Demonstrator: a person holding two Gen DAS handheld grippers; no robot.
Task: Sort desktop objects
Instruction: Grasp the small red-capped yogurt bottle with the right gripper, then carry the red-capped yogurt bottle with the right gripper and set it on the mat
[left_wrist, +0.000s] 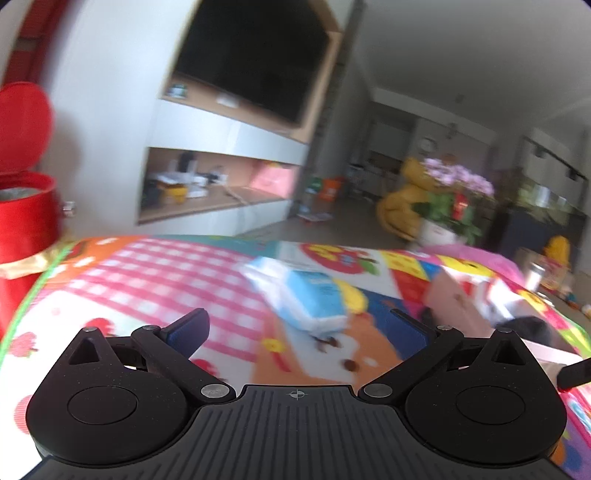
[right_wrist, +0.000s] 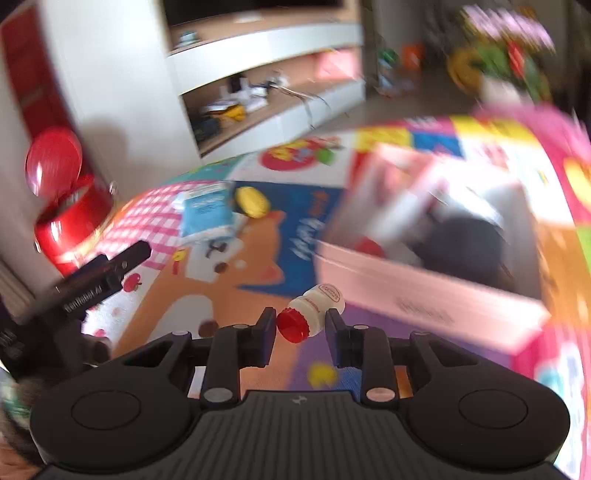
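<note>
Left wrist view
Left gripper: one left gripper (left_wrist: 295, 325) is seen low over the mat, its two fingers spread wide apart, with nothing held between them.
Mat: one patterned play mat (left_wrist: 155, 269) is spread beneath, checked pink at the left and blocked in colours at the right.
Tissue pack: one blue and white tissue pack (left_wrist: 299, 295) is seen lying on the mat, ahead of the fingers and apart from them.
Box: one pink box (left_wrist: 458, 299) is seen at the far right, blurred; its contents cannot be told.
Bin: one red bin (left_wrist: 26, 218) with its lid raised is seen at the far left, beside the mat.

Right wrist view
Right gripper: one right gripper (right_wrist: 301, 325) is seen, its two fingers pressed against a single small bottle.
Bottle: one white bottle (right_wrist: 312, 312) with a red cap is held lying sideways between the fingers, the cap toward the left finger, above the mat and near the box's front wall.
Box: the same pink box (right_wrist: 424, 295) is seen at the right, open-topped, with dark blurred things inside.
Tissue pack: the one pack (right_wrist: 207, 212) is seen far left on the mat.
Yellow disc: one yellow disc (right_wrist: 252, 201) is seen just right of the pack; whether it is printed on the mat cannot be told.
Other gripper: the left gripper (right_wrist: 103, 277) is seen at the left edge.
</note>
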